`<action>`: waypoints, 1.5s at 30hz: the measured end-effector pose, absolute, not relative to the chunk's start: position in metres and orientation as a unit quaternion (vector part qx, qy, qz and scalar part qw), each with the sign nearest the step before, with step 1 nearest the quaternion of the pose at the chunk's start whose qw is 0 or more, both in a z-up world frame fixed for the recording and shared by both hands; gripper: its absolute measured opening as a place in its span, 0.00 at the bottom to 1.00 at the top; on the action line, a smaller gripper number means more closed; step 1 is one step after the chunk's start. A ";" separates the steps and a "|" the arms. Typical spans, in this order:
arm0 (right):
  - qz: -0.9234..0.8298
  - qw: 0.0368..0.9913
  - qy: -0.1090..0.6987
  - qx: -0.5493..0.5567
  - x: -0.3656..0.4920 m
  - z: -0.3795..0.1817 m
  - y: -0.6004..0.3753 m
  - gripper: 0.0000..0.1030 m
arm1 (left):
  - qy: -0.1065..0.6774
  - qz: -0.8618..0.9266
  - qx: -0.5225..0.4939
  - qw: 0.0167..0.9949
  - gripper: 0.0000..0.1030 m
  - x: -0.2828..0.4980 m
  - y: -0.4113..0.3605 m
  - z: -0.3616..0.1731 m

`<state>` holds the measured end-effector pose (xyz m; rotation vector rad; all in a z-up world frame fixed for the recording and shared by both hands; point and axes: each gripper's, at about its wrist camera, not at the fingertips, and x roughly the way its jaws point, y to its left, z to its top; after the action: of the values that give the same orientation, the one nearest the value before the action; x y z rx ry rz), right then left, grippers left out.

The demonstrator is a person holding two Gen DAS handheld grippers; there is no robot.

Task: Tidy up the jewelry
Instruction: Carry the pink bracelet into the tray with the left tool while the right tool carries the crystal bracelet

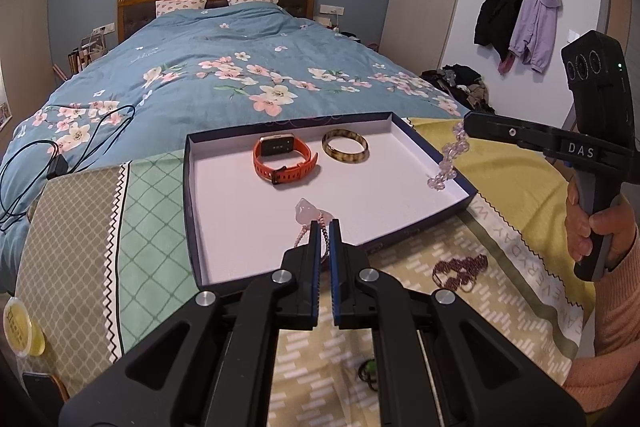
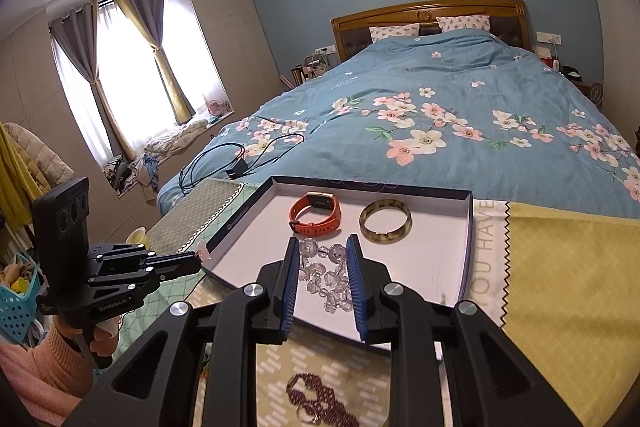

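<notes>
Clear glass bead bracelet (image 2: 326, 277) hangs in my half-open right hand-held gripper (image 2: 322, 281), above shallow white-lined box (image 2: 466, 259); left hand-held gripper (image 1: 325, 227) pinches pink bead string (image 1: 316, 223).

The left gripper (image 1: 325, 227) reaches forward with its jaws drawn nearly together, pinching a thin strand between the blue pads (image 1: 316, 251). The right gripper (image 2: 322, 247) points forward with jaws held moderately apart around clear beads. Each is gripped by a hand (image 1: 592, 227) in a pink sleeve
</notes>
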<state>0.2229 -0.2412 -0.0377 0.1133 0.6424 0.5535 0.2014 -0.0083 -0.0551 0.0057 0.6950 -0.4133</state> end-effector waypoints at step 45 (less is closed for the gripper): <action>0.265 0.875 0.393 0.095 0.320 -0.091 -0.217 0.21 | 0.407 -0.191 -0.006 0.893 0.04 0.300 -0.026 -0.095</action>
<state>0.3199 -0.2168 -0.0914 0.1979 0.8214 0.5525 0.3002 -0.0258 -0.0948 -0.0117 0.8434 -0.3959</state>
